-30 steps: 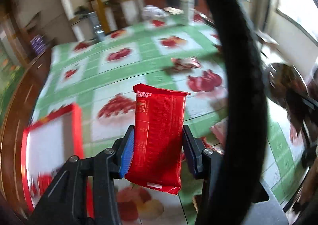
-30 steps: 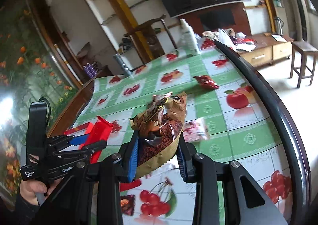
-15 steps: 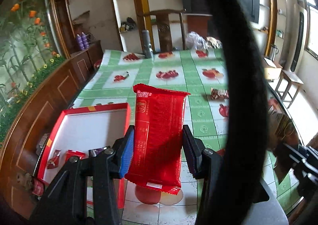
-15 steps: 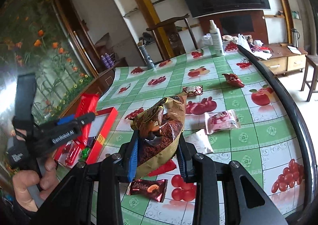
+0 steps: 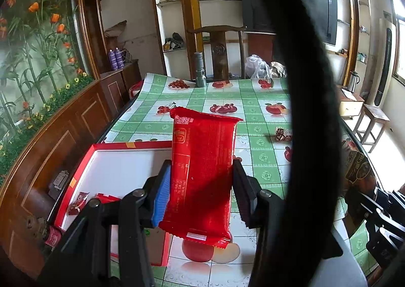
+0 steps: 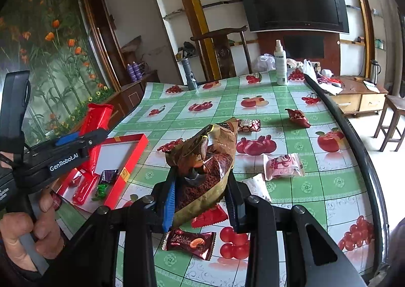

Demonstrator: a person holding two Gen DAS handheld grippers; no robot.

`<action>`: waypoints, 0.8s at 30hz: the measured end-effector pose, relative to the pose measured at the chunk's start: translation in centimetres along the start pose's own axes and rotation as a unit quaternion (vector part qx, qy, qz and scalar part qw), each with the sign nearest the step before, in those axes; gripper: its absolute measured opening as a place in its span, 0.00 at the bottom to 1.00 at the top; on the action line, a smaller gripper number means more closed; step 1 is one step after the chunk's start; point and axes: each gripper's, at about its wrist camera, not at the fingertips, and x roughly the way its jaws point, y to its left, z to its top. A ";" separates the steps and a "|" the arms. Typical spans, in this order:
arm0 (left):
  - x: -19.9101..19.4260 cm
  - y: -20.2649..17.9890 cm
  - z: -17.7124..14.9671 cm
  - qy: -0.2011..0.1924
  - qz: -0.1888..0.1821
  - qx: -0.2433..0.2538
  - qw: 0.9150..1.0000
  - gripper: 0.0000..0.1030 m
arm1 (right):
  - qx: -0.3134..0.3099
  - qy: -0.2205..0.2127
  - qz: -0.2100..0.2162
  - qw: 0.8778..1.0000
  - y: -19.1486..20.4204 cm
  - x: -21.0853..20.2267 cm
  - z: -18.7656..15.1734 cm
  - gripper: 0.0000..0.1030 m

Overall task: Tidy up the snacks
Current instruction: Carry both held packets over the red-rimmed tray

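Observation:
My left gripper (image 5: 200,188) is shut on a flat red snack packet (image 5: 202,173) and holds it upright above the near right corner of a red box (image 5: 121,145) with a white floor; a few small wrapped snacks lie in the box's near end. In the right wrist view the left gripper (image 6: 83,135) hangs over the red box (image 6: 131,163). My right gripper (image 6: 202,195) is shut on a crumpled brown and gold snack bag (image 6: 205,168), held above the table.
Loose snacks lie on the green fruit-print tablecloth (image 6: 316,185): a pink packet (image 6: 283,165), a white packet (image 6: 257,185), a dark brown packet (image 6: 189,241), red packets (image 6: 297,117). A spray bottle (image 6: 280,64) and grey flask (image 6: 190,76) stand at the far edge. A black cable (image 5: 311,109) crosses the left view.
The left gripper has swung left with the red packet until it hangs over the red box. The right gripper keeps the brown bag and has shifted slightly left.

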 end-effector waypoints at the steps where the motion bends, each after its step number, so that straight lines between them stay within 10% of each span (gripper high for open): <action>1: 0.0 0.0 0.0 0.001 0.000 0.000 1.000 0.46 | -0.005 -0.001 -0.008 1.000 0.1 0.0 0.1 0.32; 11: 0.7 -0.2 -0.5 0.016 -0.003 0.001 1.000 0.46 | -0.039 0.003 -0.112 0.993 0.0 0.4 0.8 0.33; 24: 0.6 -3.4 -0.5 0.017 -0.007 0.031 0.999 0.46 | -0.045 -0.011 -0.147 0.988 -1.8 -1.3 1.1 0.33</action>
